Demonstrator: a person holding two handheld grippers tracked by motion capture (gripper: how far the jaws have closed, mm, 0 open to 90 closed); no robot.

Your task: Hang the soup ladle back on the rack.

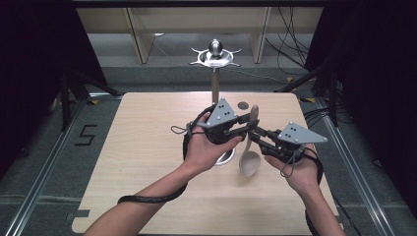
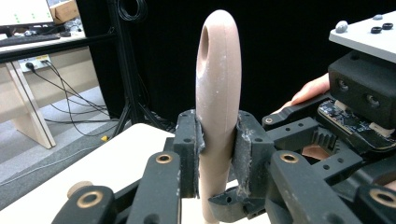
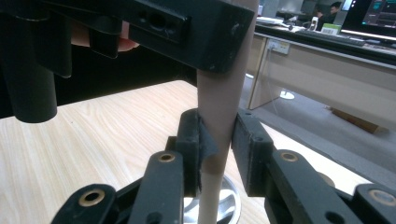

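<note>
A: Big picture first: a pale wood table (image 1: 147,147), and at its far edge a metal stand (image 1: 215,58) on a post, well apart from the action. Near the middle, a round metal base (image 1: 227,158) peeks out under the left hand (image 1: 204,150).

B: And the star of the show, the spoon (image 1: 250,147). It's up off the table, between the two hands, bowl hanging down toward the person and the handle's loop end pointing away.

A: Both tongs are on it! The left tongs (image 2: 218,149) are clamped on the handle just below the loop. You can see the pads squeezed tight against both sides in the left gripper view.

B: The right tongs (image 3: 218,144) are pinched on the same handle further down, toward the bowl, with the metal base showing below them. The right hand (image 1: 300,169) sits off to the side.

A: So two grips, one handle, close to each other. How's this thing going to behave?

B: I'd call it light and stiff. It looks like wood or a matte plastic, and it isn't bending between the grips. The finish is dull and a little dusty, so probably not slippery.

A: Fragile?

B: Doubtful, though twisting the two grips against each other could strain that slim neck.

A: Best place to hold?

B: The flat-sided handle, just where they have it. The rounded bowl would likely squirt out of flat pads, and the loop end is for hanging.
</note>
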